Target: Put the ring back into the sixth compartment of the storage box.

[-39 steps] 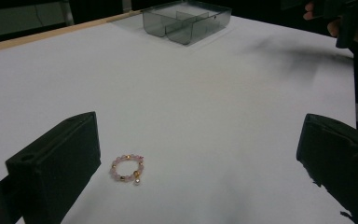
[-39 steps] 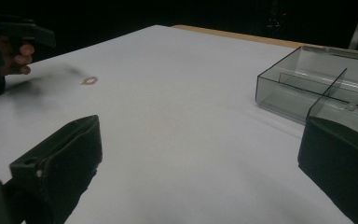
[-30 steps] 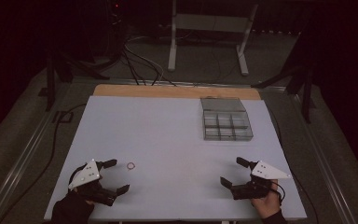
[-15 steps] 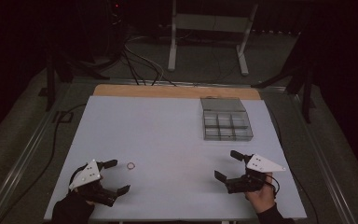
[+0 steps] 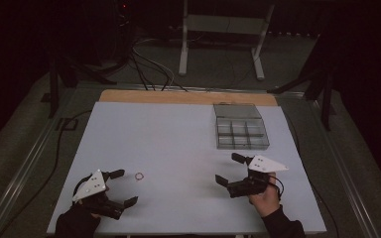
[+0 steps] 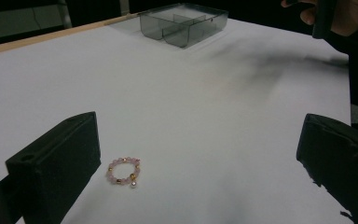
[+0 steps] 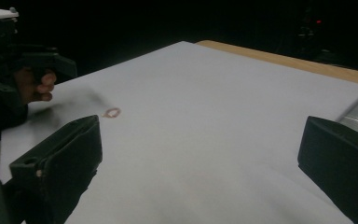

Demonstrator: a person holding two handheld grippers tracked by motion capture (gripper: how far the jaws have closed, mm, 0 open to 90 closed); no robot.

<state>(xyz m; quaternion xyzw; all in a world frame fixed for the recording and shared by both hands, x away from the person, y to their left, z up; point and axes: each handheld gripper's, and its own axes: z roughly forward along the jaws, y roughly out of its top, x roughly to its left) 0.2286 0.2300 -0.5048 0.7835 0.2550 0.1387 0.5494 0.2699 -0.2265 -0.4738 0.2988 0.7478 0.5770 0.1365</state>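
A small pink beaded ring (image 5: 139,176) lies on the white table (image 5: 178,139) at the front left. My left gripper (image 5: 125,187) is open just left of and nearer than it. In the left gripper view the ring (image 6: 123,170) lies beside the left jaw, inside the wide gap of that gripper (image 6: 198,140). My right gripper (image 5: 227,168) is open at the front right, turned toward the ring, nothing between its jaws. From the right gripper view (image 7: 200,135) the ring (image 7: 112,112) is a small loop far off, near the left gripper (image 7: 9,60).
A clear grey box with several compartments (image 5: 240,133) stands at the back right of the table; it also shows as the box (image 6: 184,23) far ahead. A wooden strip (image 5: 188,96) edges the far side. Cables and stand legs lie on the floor beyond.
The right gripper has moved left and a little away from the front edge, toward the table's middle. The left gripper and the ring have stayed put.
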